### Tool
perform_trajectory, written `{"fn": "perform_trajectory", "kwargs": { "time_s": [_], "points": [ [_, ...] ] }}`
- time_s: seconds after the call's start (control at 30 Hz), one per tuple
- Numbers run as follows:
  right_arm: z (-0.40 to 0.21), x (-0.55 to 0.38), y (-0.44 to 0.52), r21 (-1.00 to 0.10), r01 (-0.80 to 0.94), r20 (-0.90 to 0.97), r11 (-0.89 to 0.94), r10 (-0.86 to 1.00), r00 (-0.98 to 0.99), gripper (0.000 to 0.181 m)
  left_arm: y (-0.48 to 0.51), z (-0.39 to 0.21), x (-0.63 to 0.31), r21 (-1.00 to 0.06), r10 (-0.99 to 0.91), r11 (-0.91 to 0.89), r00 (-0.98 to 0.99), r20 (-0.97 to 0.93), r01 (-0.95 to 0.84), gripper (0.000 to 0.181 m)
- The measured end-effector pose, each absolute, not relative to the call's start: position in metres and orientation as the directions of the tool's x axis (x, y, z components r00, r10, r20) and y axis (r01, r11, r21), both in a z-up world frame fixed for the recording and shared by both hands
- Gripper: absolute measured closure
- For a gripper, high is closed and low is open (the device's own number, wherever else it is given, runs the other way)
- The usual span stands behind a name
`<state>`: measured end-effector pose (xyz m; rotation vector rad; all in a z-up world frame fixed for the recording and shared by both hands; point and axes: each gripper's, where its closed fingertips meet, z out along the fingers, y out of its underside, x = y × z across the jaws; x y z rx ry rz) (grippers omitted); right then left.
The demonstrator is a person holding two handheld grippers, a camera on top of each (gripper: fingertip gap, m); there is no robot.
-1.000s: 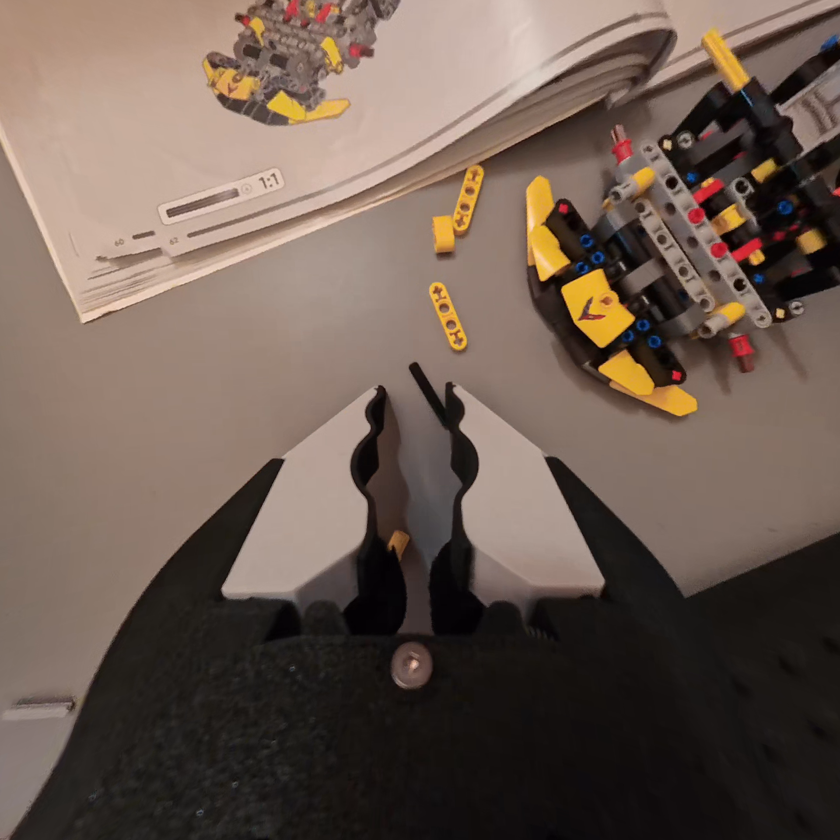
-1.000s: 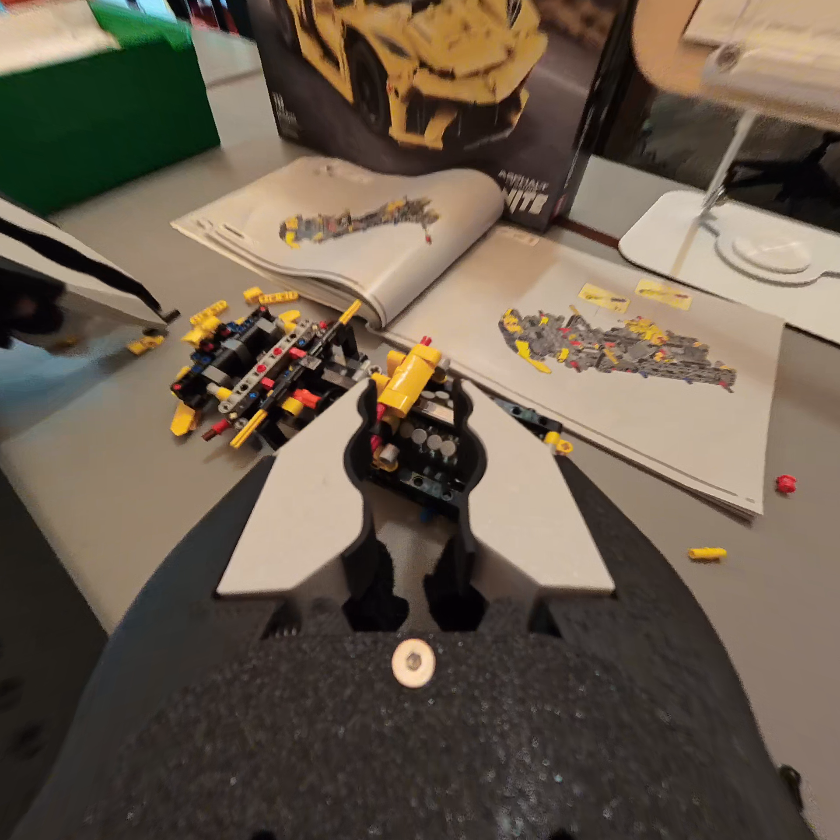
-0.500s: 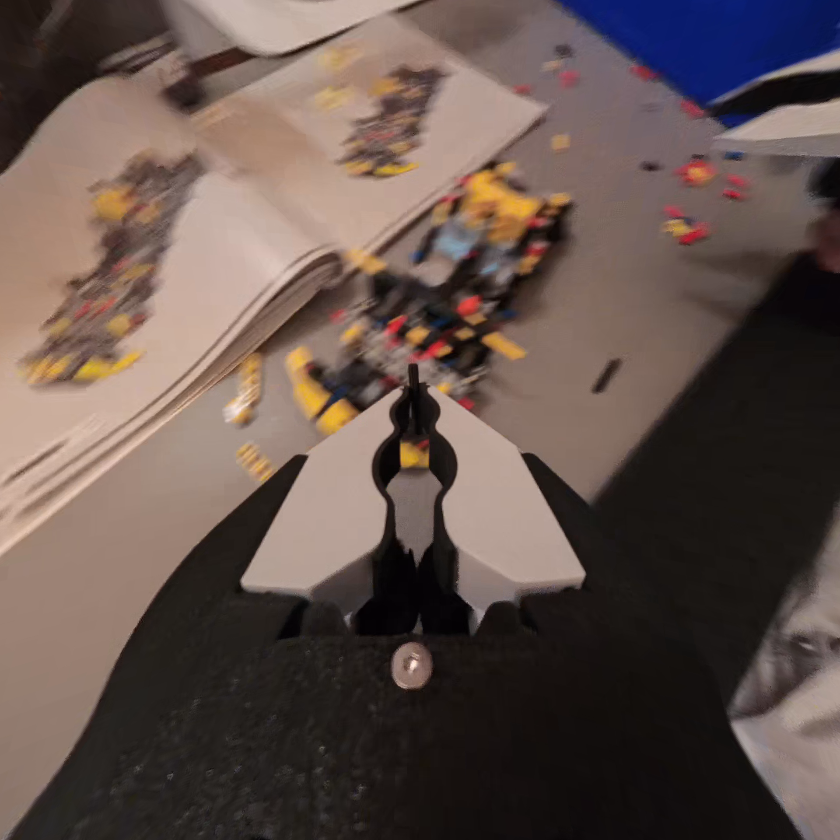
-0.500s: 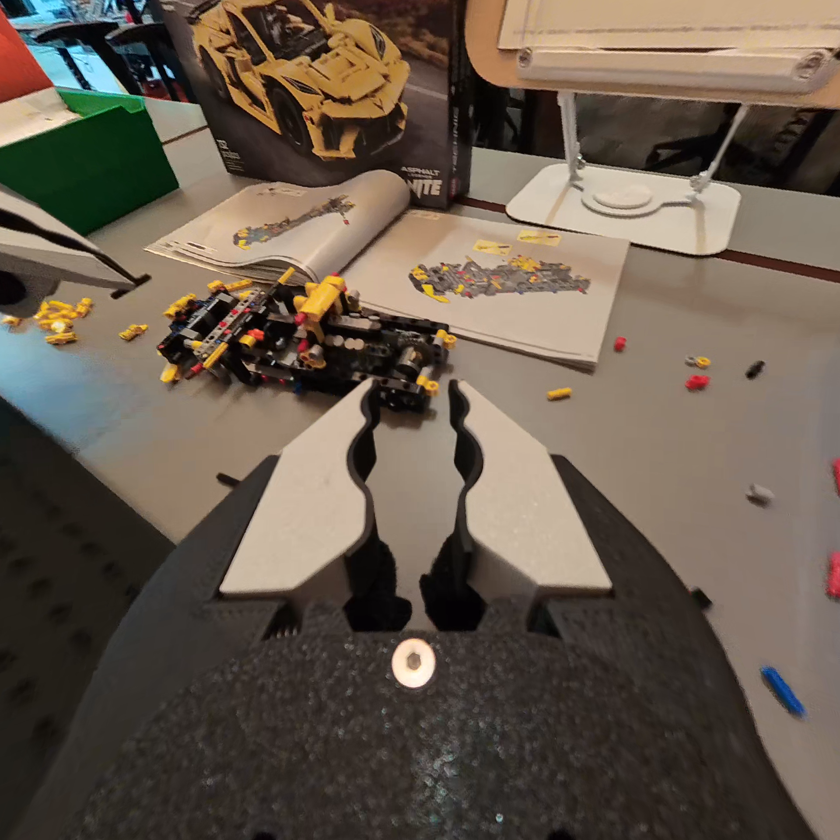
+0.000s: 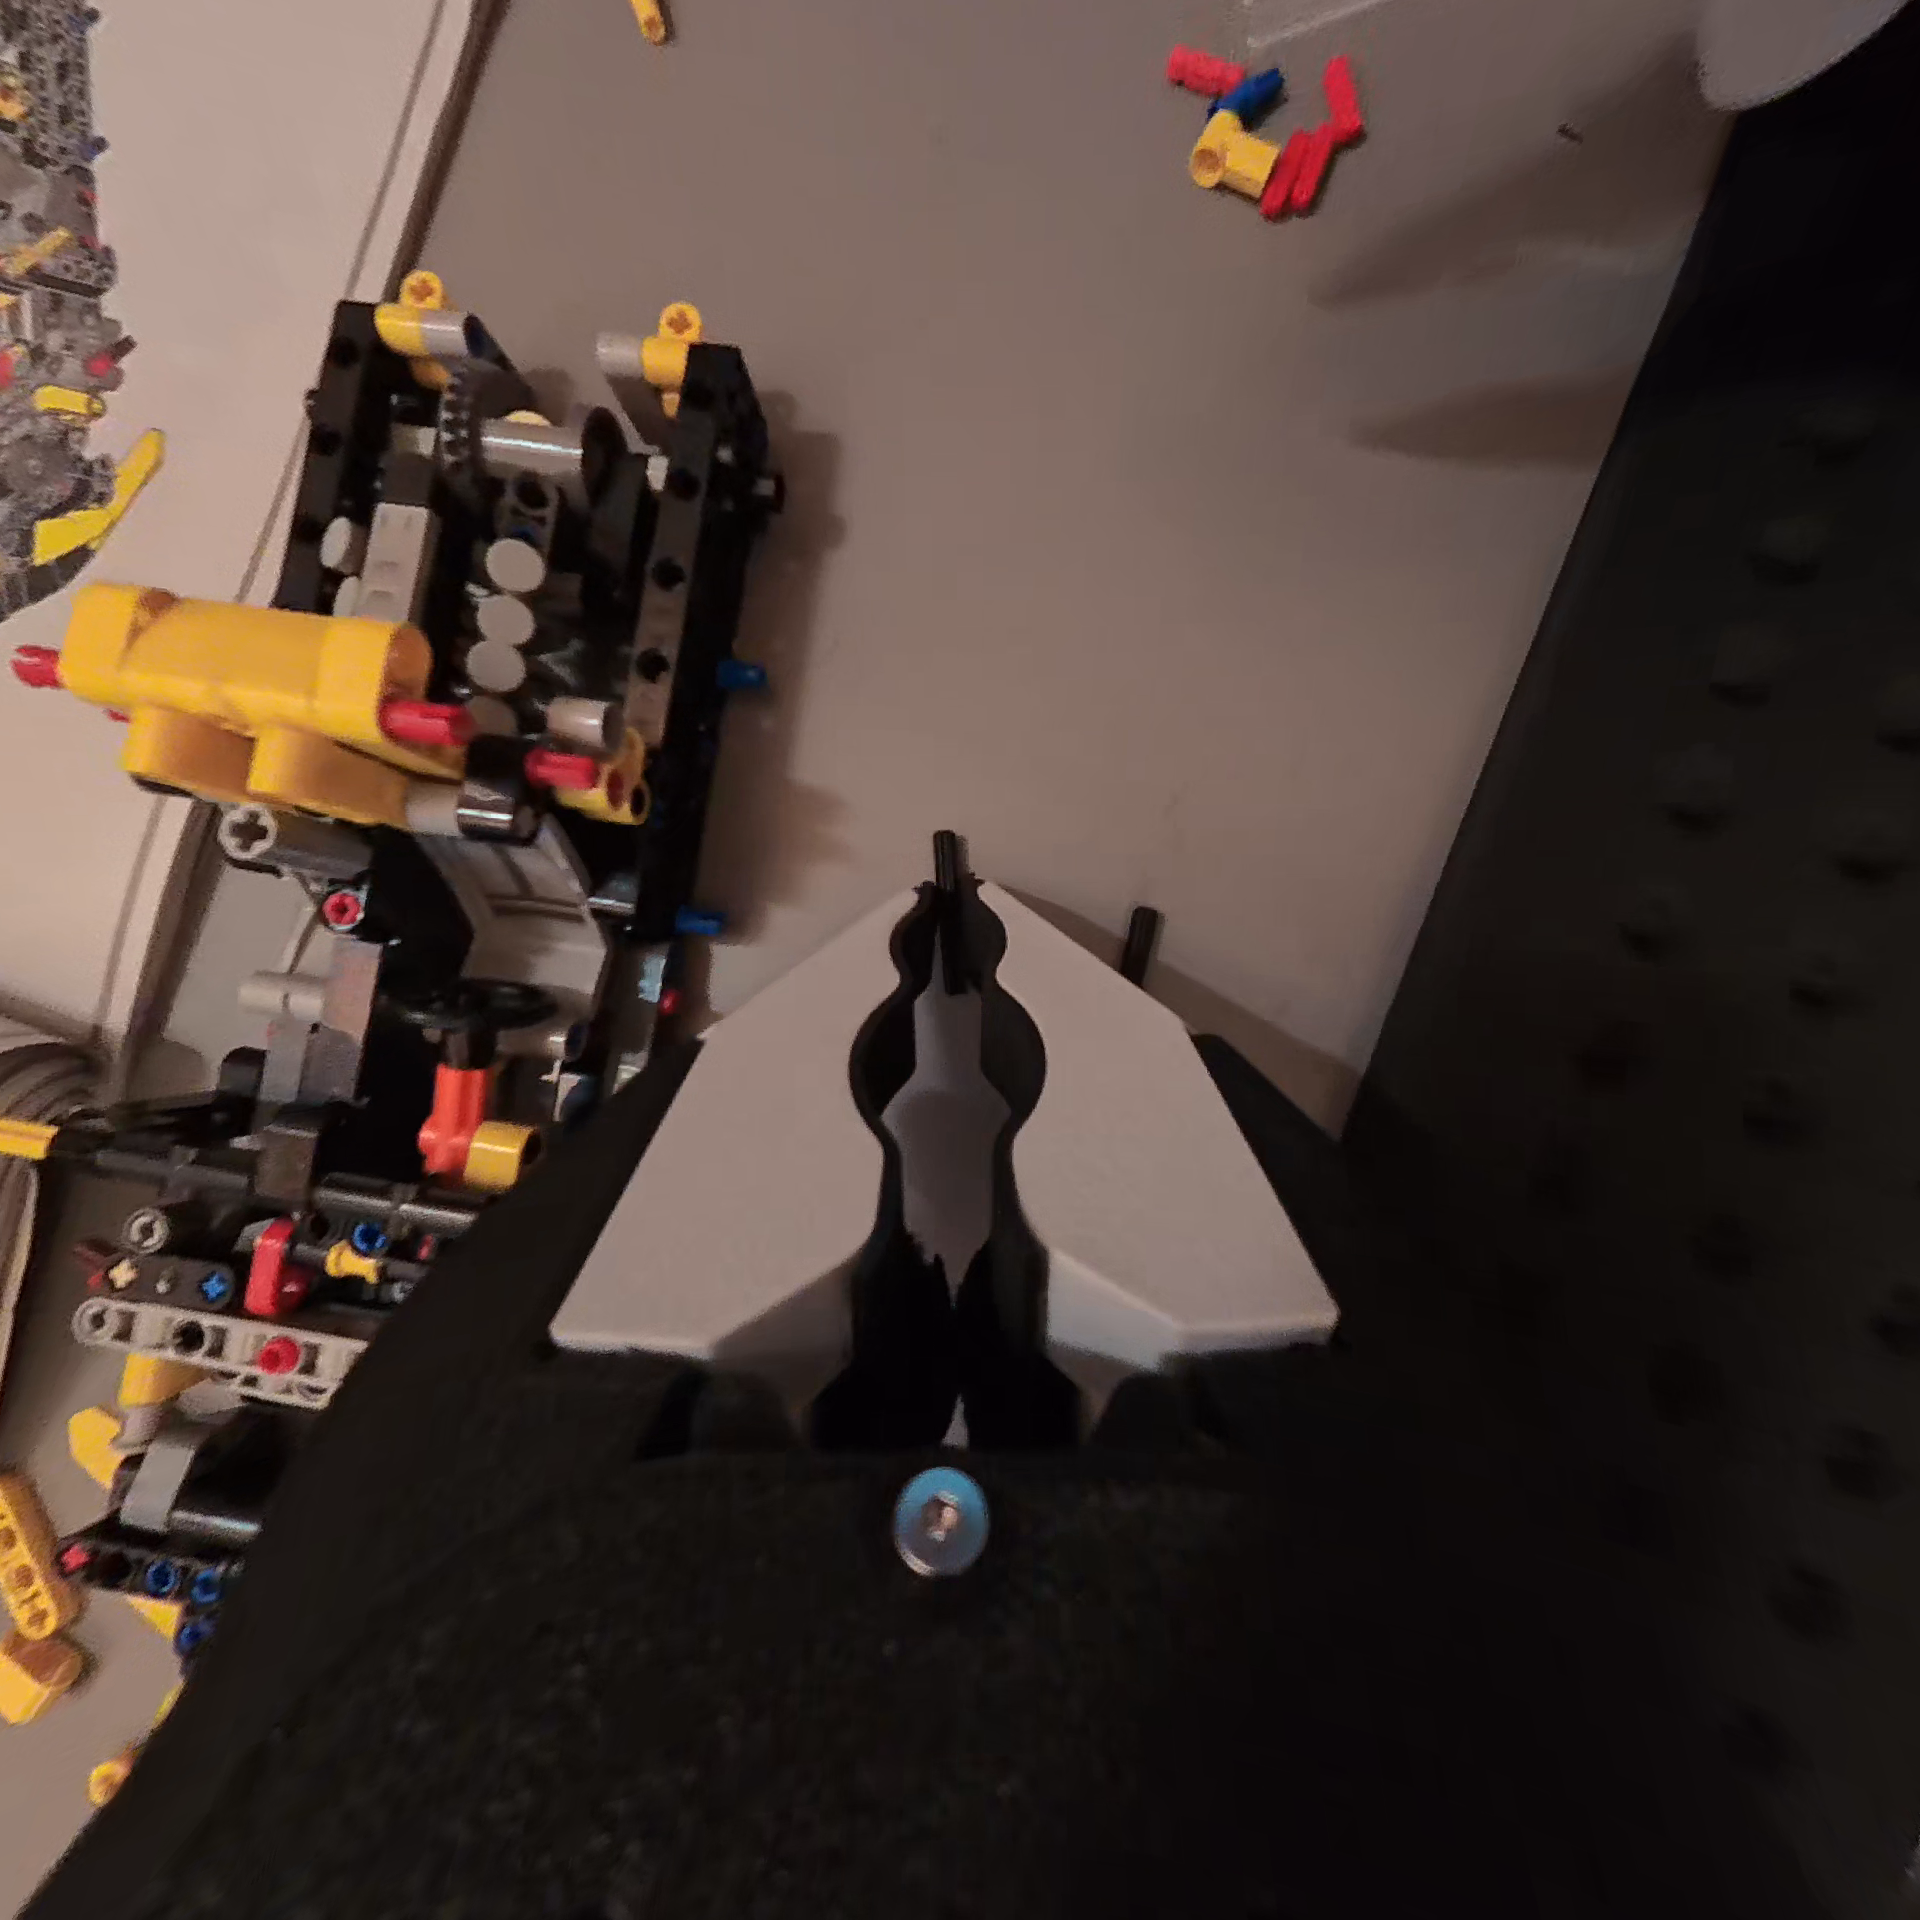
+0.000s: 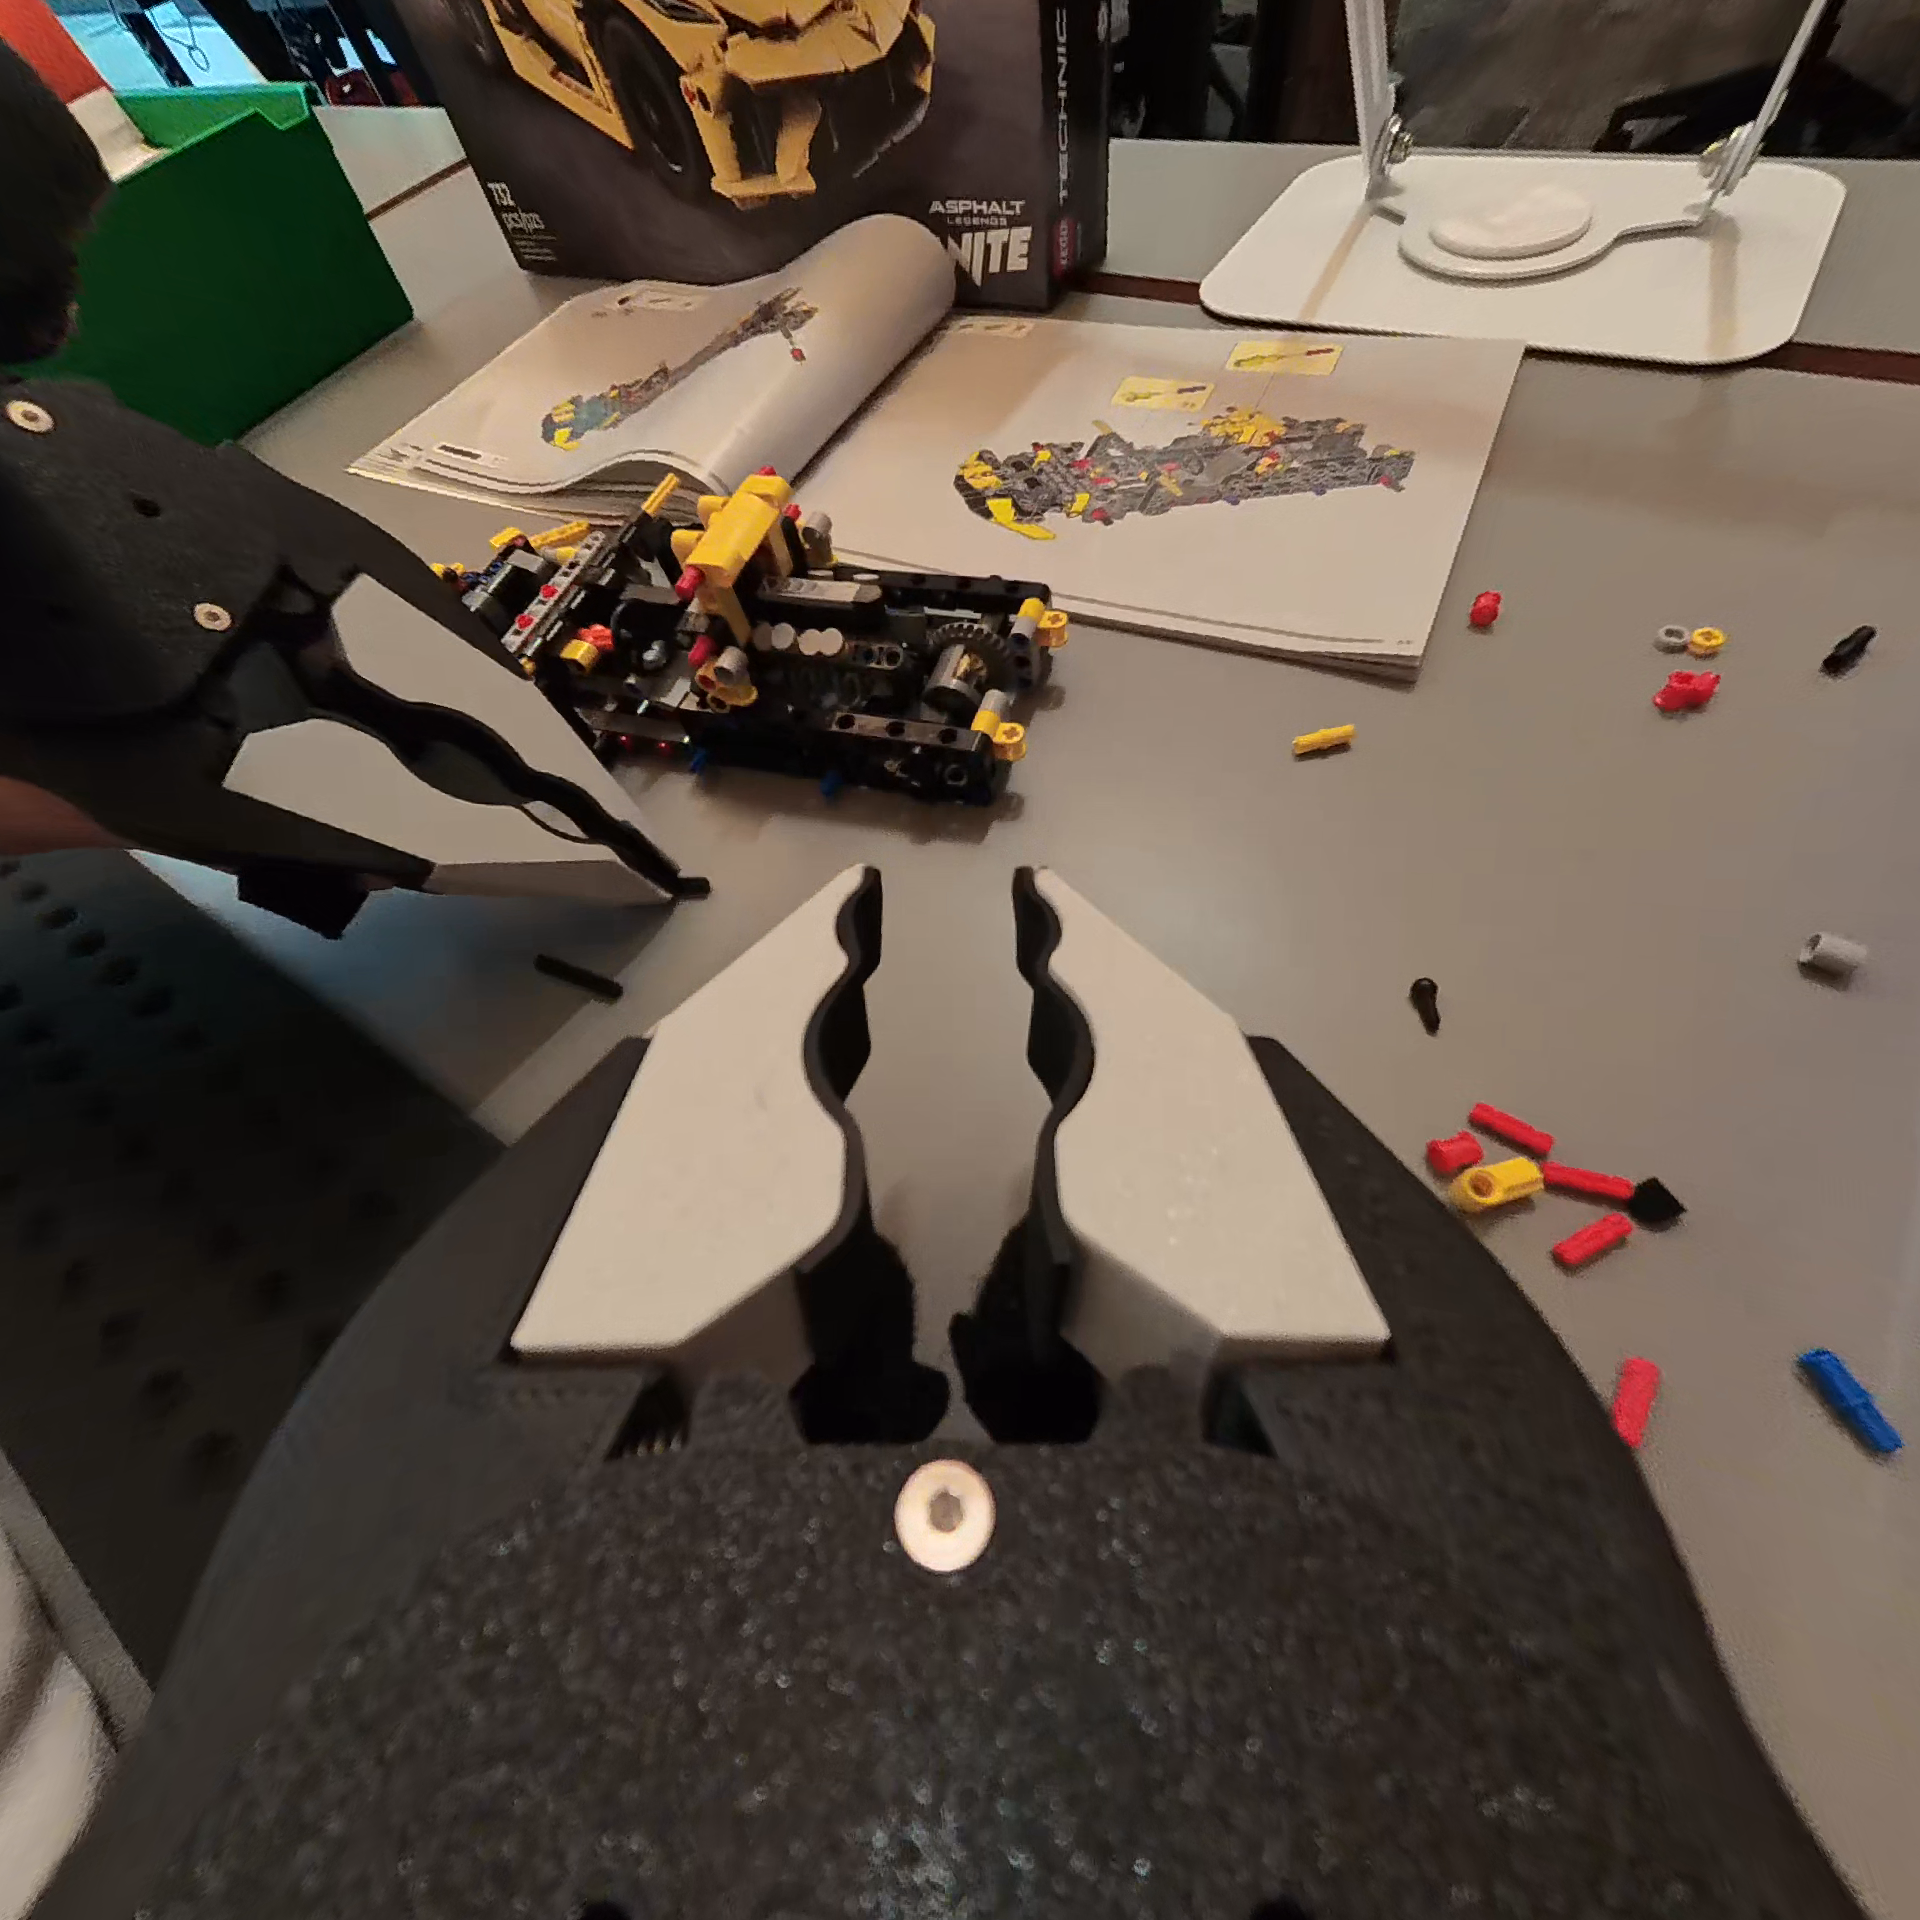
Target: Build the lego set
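1. Right wrist view is showing the right gripper (image 6: 945, 894) hovering with fingers spread and nothing between them, near the half-built black-and-yellow lego chassis (image 6: 790, 665) on the grey table (image 6: 1351, 883).
2. Left of the chassis, the left gripper (image 5: 948, 896) is pinching a thin black axle (image 5: 948, 914).
3. Behind the chassis, an open instruction booklet (image 6: 1195, 499) is lying flat.
4. Right of the chassis, loose red, yellow and blue pins (image 6: 1538, 1184) are lying scattered.
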<state>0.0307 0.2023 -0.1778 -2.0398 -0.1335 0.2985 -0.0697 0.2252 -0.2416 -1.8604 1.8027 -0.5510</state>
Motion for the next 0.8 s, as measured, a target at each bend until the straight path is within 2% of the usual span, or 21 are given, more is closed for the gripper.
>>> {"fn": "perform_trajectory", "kwargs": {
  "time_s": [0.17, 0.23, 0.27, 0.37, 0.5, 0.6, 0.67, 0.8],
  "points": [
    [-0.18, 0.053, 0.192, -0.871, -0.005, -0.109, -0.491, 0.182, 0.977, 0.156, 0.222, -0.241, -0.066, -0.612, -0.998, -0.03, 0.061, -0.03, -0.79, 0.176],
    [-0.182, 0.063, 0.188, -0.867, 0.01, -0.09, -0.499, 0.177, 0.98, 0.153, 0.221, -0.237, -0.065, -0.635, -0.997, -0.056, 0.075, -0.004, -0.771, 0.156],
    [-0.185, 0.07, 0.186, -0.858, 0.024, -0.072, -0.512, 0.167, 0.983, 0.152, 0.221, -0.232, -0.064, -0.658, -0.996, -0.074, 0.082, 0.019, -0.75, 0.154],
    [-0.195, 0.092, 0.185, -0.835, 0.061, -0.011, -0.546, 0.129, 0.992, 0.152, 0.223, -0.2, -0.06, -0.771, -0.992, -0.125, 0.083, 0.094, -0.625, 0.152],
    [-0.21, 0.113, 0.187, -0.789, 0.078, 0.025, -0.609, 0.096, 0.995, 0.152, 0.259, -0.139, -0.069, -0.943, -0.987, -0.12, 0.138, 0.081, -0.309, 0.152],
    [-0.217, 0.104, 0.183, -0.76, 0.088, -0.049, -0.644, 0.192, 0.98, 0.152, 0.295, -0.114, -0.093, -0.982, -0.965, -0.132, 0.242, 0.097, -0.132, 0.152],
    [-0.221, 0.095, 0.178, -0.742, 0.096, -0.091, -0.664, 0.242, 0.966, 0.154, 0.312, -0.115, -0.109, -0.984, -0.951, -0.132, 0.295, 0.092, -0.117, 0.152],
    [-0.229, 0.093, 0.159, -0.695, 0.208, -0.028, -0.688, 0.315, 0.949, 0.158, 0.329, -0.118, -0.125, -0.991, -0.931, -0.116, 0.354, 0.086, -0.064, 0.152]
  ]
}}
